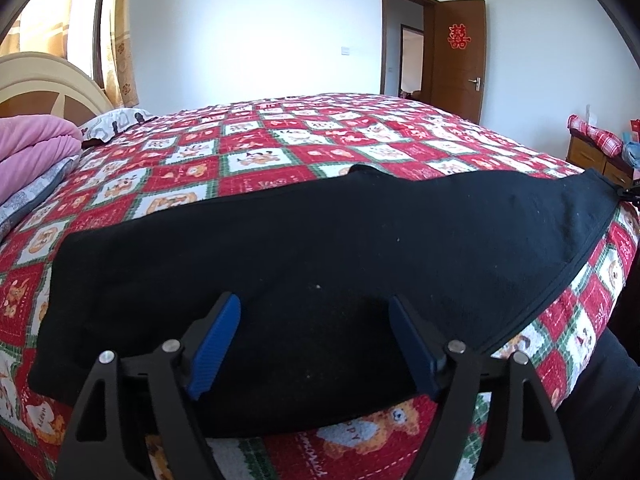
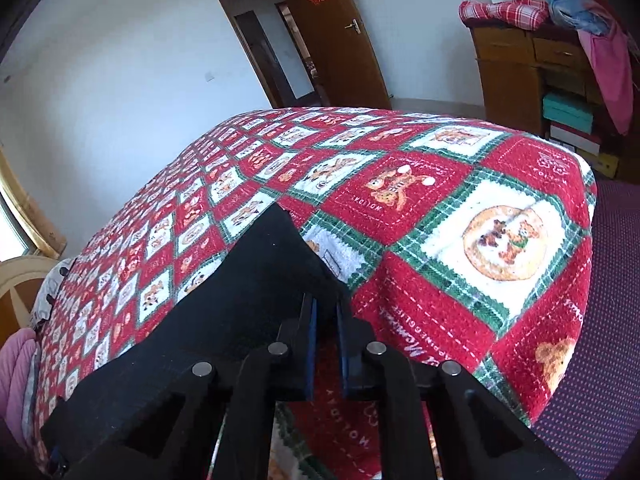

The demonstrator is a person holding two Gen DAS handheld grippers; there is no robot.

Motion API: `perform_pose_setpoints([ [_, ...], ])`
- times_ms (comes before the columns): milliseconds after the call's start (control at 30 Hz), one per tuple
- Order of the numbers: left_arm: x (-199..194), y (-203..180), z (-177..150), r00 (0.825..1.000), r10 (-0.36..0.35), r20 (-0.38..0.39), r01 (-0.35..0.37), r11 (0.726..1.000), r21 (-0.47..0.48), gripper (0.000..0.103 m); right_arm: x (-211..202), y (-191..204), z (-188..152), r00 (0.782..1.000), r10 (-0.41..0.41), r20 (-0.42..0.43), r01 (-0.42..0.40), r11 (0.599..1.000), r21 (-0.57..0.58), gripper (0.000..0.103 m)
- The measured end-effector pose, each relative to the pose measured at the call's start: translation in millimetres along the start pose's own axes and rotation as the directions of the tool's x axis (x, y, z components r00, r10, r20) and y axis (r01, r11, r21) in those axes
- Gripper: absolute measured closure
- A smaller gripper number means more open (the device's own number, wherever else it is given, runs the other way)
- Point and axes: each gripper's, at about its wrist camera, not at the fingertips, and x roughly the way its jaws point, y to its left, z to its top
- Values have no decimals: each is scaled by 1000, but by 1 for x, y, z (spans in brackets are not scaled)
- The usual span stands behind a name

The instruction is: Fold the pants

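Keep right claw (image 2: 326, 312) pinched on pants (image 1: 320, 248) hem, close wide-open left claw (image 1: 314, 322) on near edge, lift both evenly off bed (image 1: 280, 148).

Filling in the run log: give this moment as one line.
pants: flat on bed cover | left gripper: open over near edge | right gripper: shut on pants end | fold: not started

One pair of black pants (image 1: 320, 240) lies on one checked bedspread (image 1: 280, 136), with two grippers, left (image 1: 316, 344) and right (image 2: 326, 336), one pink quilt (image 1: 36, 140), one wooden door (image 1: 460, 56) and one wooden cabinet (image 2: 516, 64).
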Motion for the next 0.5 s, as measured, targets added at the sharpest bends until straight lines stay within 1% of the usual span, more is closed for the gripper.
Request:
perform_pose_setpoints([
  [200,0,-1,1,1000,6,-6,-6,1000,5,21,1,0,0,1000,-9,0,9,1000,-3,95],
  [300,-1,-5,5,999,31,-34,-30,1000,2,20,-4,4,1,1000,-25,16,25,1000,-19,92],
  [333,-2,-6,8,999,34,-38,-34,999,-6,20,-8,7,1,999,-34,29,35,999,-30,82],
  [367,-5,-8,10,999,27,-33,-27,999,-19,20,-16,15,1,994,-87,66,91,994,-60,69],
  [400,-8,-9,13,1000,16,-21,-17,999,-28,19,-23,22,1,987,-121,107,130,988,-86,63],
  [433,-12,-14,17,1000,6,-4,-6,999,-31,15,-32,31,1,980,-131,151,149,982,-113,55],
  [467,-14,-17,19,1000,1,5,-1,1000,-30,12,-41,43,-1,975,-119,185,147,978,-146,54],
  [500,-16,-23,21,1000,-8,16,8,1000,-27,9,-47,57,-5,976,-92,198,129,974,-186,54],
])
